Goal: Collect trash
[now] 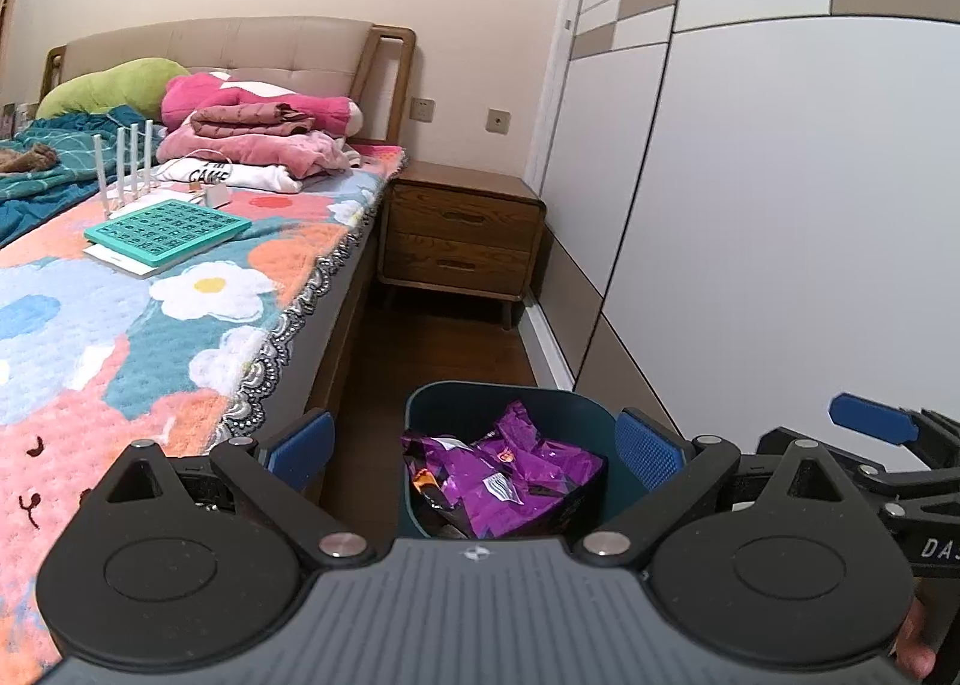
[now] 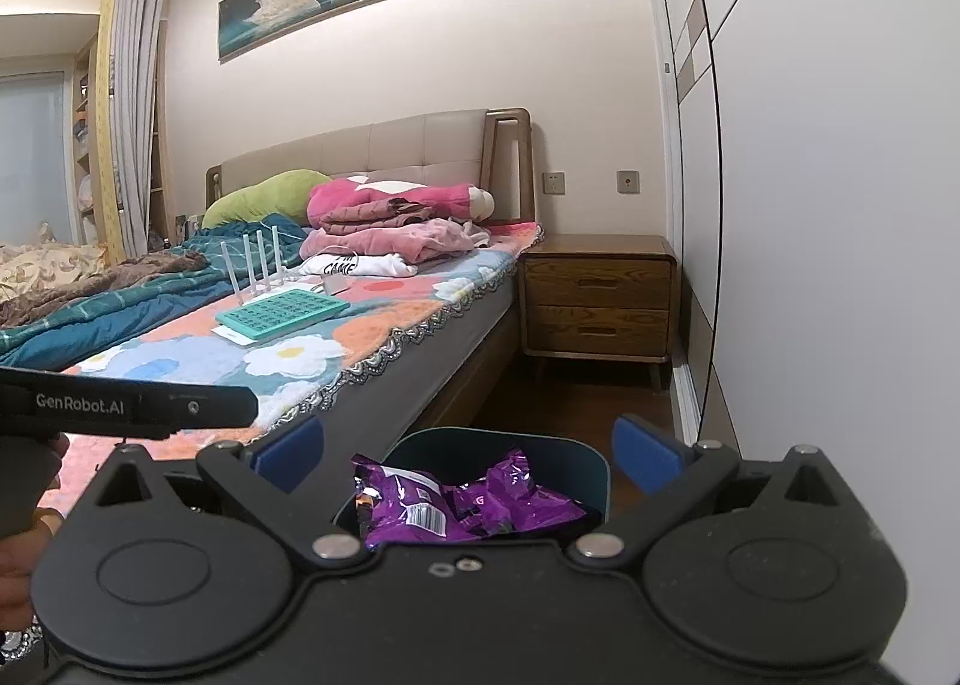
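A dark teal trash bin (image 1: pixel 456 403) (image 2: pixel 480 442) stands on the wooden floor between the bed and the wardrobe. Crumpled purple snack wrappers (image 1: pixel 516 475) (image 2: pixel 462 499) fill its top. My left gripper (image 1: pixel 477 445) hangs open just above and in front of the bin, blue pads wide apart, nothing between them. My right gripper (image 2: pixel 468 454) is also open over the bin, holding nothing. The right gripper's blue finger (image 1: pixel 873 418) shows at the right edge of the left wrist view. The left gripper's black body (image 2: pixel 126 403) crosses the left of the right wrist view.
The bed (image 1: pixel 180 295) with a flowered blanket runs along the left, carrying a teal tray (image 1: pixel 168 232), a white router (image 1: pixel 129 163) and folded clothes (image 1: pixel 252 145). A wooden nightstand (image 1: pixel 462 235) stands beyond the bin. White wardrobe doors (image 1: pixel 780 205) close off the right. A person's hand (image 2: pixel 24 553) holds a handle.
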`<action>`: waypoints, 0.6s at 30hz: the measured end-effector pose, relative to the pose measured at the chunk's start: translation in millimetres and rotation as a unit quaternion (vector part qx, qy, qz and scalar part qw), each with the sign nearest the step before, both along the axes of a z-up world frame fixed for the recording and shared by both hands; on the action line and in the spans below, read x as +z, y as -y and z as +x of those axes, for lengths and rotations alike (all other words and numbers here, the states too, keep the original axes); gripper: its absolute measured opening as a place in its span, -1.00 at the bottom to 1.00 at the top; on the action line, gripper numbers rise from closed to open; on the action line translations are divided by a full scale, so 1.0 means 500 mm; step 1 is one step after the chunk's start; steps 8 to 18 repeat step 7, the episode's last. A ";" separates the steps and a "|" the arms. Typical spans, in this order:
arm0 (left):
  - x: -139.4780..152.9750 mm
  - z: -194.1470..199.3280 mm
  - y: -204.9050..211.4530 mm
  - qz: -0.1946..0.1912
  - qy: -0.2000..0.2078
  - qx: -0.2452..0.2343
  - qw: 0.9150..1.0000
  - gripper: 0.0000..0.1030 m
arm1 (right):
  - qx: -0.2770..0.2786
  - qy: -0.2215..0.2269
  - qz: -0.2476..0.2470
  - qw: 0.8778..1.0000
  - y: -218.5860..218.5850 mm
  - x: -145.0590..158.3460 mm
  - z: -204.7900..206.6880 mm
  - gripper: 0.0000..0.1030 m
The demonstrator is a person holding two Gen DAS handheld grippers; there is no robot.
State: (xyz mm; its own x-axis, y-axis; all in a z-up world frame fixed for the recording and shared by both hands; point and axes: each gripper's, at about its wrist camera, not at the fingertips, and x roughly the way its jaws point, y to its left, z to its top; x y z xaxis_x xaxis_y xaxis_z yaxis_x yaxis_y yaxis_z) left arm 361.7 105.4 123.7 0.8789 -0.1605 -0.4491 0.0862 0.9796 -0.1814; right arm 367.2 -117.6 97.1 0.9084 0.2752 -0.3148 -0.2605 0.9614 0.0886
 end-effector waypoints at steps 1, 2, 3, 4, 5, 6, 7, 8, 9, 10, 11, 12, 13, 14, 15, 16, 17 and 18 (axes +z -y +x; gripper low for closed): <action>-0.001 0.002 -0.003 -0.004 -0.002 0.000 1.000 0.96 | -0.001 0.000 -0.001 1.000 -0.001 0.000 -0.001 1.00; -0.002 0.004 -0.005 -0.006 -0.005 0.002 1.000 0.96 | -0.002 0.000 -0.002 1.000 -0.001 -0.001 -0.001 1.00; -0.003 0.004 -0.007 -0.006 -0.006 0.004 1.000 0.96 | -0.002 0.000 -0.001 1.000 -0.001 -0.002 -0.001 1.00; -0.003 0.005 -0.008 -0.006 -0.007 0.005 1.000 0.96 | -0.003 -0.002 -0.001 1.000 -0.002 -0.003 -0.001 1.00; -0.004 0.005 -0.008 -0.006 -0.007 0.006 1.000 0.96 | -0.004 -0.003 -0.001 1.000 -0.001 -0.004 0.000 1.00; -0.005 0.005 -0.010 -0.005 -0.007 0.008 1.000 0.96 | -0.006 -0.003 -0.001 1.000 -0.001 -0.005 0.001 1.00; -0.005 0.006 -0.011 -0.006 -0.007 0.008 1.000 0.96 | -0.008 -0.004 -0.001 1.000 -0.001 -0.006 0.002 1.00; -0.005 0.006 -0.011 -0.006 -0.007 0.008 1.000 0.96 | -0.008 -0.004 -0.001 1.000 -0.001 -0.006 0.002 1.00; -0.005 0.006 -0.011 -0.006 -0.007 0.008 1.000 0.96 | -0.008 -0.004 -0.001 1.000 -0.001 -0.006 0.002 1.00; -0.005 0.006 -0.011 -0.006 -0.007 0.008 1.000 0.96 | -0.008 -0.004 -0.001 1.000 -0.001 -0.006 0.002 1.00; -0.005 0.006 -0.011 -0.006 -0.007 0.008 1.000 0.96 | -0.008 -0.004 -0.001 1.000 -0.001 -0.006 0.002 1.00; -0.005 0.006 -0.011 -0.006 -0.007 0.008 1.000 0.96 | -0.008 -0.004 -0.001 1.000 -0.001 -0.006 0.002 1.00; -0.005 0.006 -0.011 -0.006 -0.007 0.008 1.000 0.96 | -0.008 -0.004 -0.001 1.000 -0.001 -0.006 0.002 1.00; -0.005 0.006 -0.011 -0.006 -0.007 0.008 1.000 0.96 | -0.008 -0.004 -0.001 1.000 -0.001 -0.006 0.002 1.00; -0.005 0.006 -0.011 -0.006 -0.007 0.008 1.000 0.96 | -0.008 -0.004 -0.001 1.000 -0.001 -0.006 0.002 1.00; -0.005 0.006 -0.011 -0.006 -0.007 0.008 1.000 0.96 | -0.008 -0.004 -0.001 1.000 -0.001 -0.006 0.002 1.00; -0.005 0.006 -0.011 -0.006 -0.007 0.008 1.000 0.96 | -0.008 -0.004 -0.001 1.000 -0.001 -0.006 0.002 1.00; -0.005 0.006 -0.011 -0.006 -0.007 0.008 1.000 0.96 | -0.008 -0.004 -0.001 1.000 -0.001 -0.006 0.002 1.00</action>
